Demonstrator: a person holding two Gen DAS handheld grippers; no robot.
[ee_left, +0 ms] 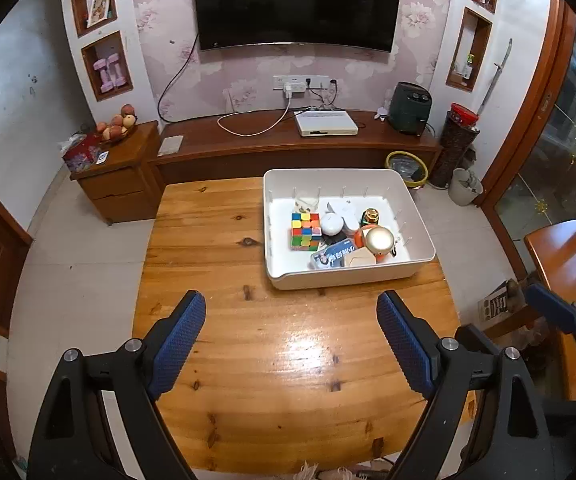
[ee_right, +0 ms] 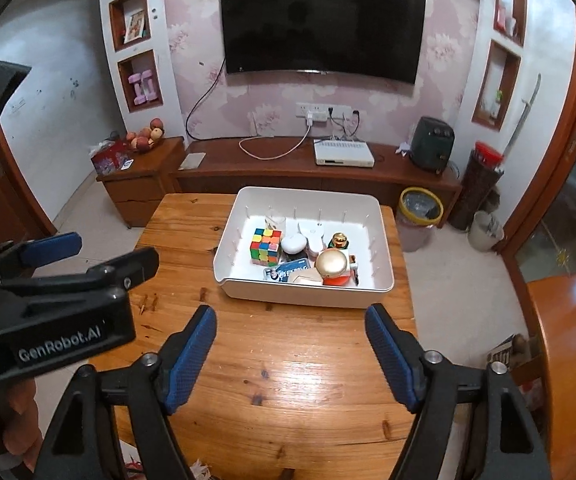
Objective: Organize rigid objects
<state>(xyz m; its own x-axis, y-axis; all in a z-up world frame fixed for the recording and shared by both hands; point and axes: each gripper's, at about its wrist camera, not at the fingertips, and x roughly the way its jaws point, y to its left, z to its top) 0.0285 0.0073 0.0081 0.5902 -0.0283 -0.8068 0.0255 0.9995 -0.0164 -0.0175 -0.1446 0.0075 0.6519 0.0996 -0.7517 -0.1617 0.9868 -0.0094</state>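
Observation:
A white bin (ee_left: 352, 278) (ee_right: 248, 200) stands at the far right of the wooden table (ee_left: 248, 360) (ee_right: 288, 368). Inside it lie a colour cube (ee_left: 305, 231) (ee_right: 265, 244), a white round case (ee_left: 331, 224) (ee_right: 293, 243), a gold-lidded jar (ee_left: 380, 239) (ee_right: 331, 263), a blue packet (ee_left: 334, 256) (ee_right: 290, 269) and other small items. My left gripper (ee_left: 291, 308) hangs open over bare wood short of the bin, holding nothing. My right gripper (ee_right: 290, 322) is also open and empty, close to the bin's near wall. The left gripper (ee_right: 52, 252) shows at the left of the right wrist view.
Beyond the table runs a low TV bench (ee_left: 288, 144) with a white box (ee_left: 325, 123) and cables under a wall TV (ee_left: 296, 0). A small cabinet (ee_left: 124, 172) with fruit stands left. A yellow-rimmed waste bin (ee_right: 420, 208) sits right of the table; another wooden table (ee_right: 568, 340) is at far right.

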